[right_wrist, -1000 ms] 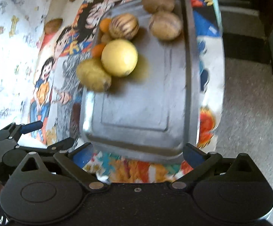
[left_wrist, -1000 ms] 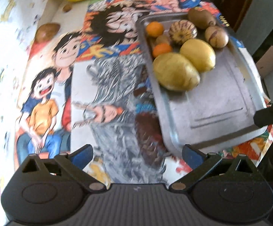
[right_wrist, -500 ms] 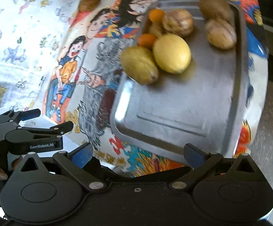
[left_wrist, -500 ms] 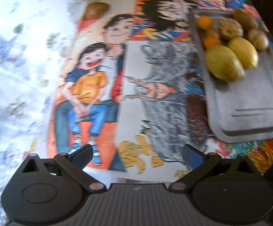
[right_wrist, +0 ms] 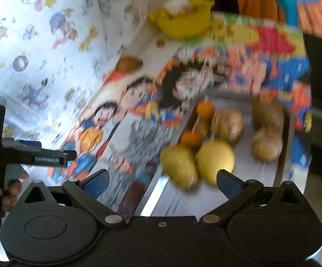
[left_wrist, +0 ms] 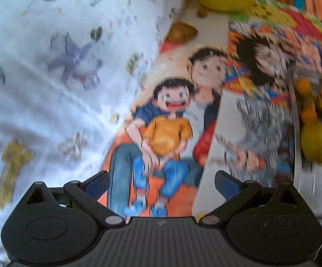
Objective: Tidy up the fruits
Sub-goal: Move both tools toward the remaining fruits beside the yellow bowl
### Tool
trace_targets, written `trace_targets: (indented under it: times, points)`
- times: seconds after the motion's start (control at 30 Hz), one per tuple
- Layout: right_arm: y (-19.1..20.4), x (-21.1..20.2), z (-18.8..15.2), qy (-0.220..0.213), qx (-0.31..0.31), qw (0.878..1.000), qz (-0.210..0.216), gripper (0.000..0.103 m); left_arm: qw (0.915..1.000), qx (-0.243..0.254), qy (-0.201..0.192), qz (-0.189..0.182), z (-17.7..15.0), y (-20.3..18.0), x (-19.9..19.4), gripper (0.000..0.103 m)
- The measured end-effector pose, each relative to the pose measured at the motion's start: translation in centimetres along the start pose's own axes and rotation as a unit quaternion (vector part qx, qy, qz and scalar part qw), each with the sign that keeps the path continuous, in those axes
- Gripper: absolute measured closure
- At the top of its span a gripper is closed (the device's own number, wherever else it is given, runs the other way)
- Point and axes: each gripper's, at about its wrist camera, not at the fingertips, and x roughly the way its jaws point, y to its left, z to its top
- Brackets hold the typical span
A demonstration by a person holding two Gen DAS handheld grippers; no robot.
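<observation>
Both grippers empty, left gripper jaws wide over the cartoon cloth, right gripper wide too — fruit-loaded metal tray far right, brown fruit loose far left, yellow bowl beyond.

Daylight was bright and even, whitening the printed cloth. Motion blur smeared both fisheye views, heaviest around the metal tray, whose near rim caught glare; corners beyond it curved into black.
</observation>
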Motion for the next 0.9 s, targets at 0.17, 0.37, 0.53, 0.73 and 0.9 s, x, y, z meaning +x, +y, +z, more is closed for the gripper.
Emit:
trace_targets:
  times: [0.17, 0.37, 0.53, 0.73, 0.9]
  points:
    - [-0.9, 0.2, 1.9, -0.052, 0.021, 0.998, -0.026, 0.001, 0.9989, -0.018, -0.037, -0.024, 3.4, 0.0, 1.0, 0.001]
    - [-2.9, 2.0, 6.4, -0.073, 0.047, 0.996, -0.031, 0.001, 0.9908, 0.066, -0.112, -0.038, 7.0, -2.1, 1.9, 0.001]
    - [-3.5, 4.0, 11.2, -0.091, 0.042, 0.995, -0.013, 0.001, 0.9739, 0.15, -0.168, -0.028, 10.0, -4.2, 2.6, 0.001]
    - [-4.4, 10.3, 17.3, -0.096, 0.047, 0.994, 0.024, 0.001, 0.9513, 0.235, -0.199, -0.012, 13.5, -6.7, 5.6, 0.001]
    - [-4.9, 16.1, 20.7, -0.091, 0.063, 0.992, 0.058, 0.005, 0.9384, 0.285, -0.195, 0.01, 15.5, -8.0, 8.8, 0.001]
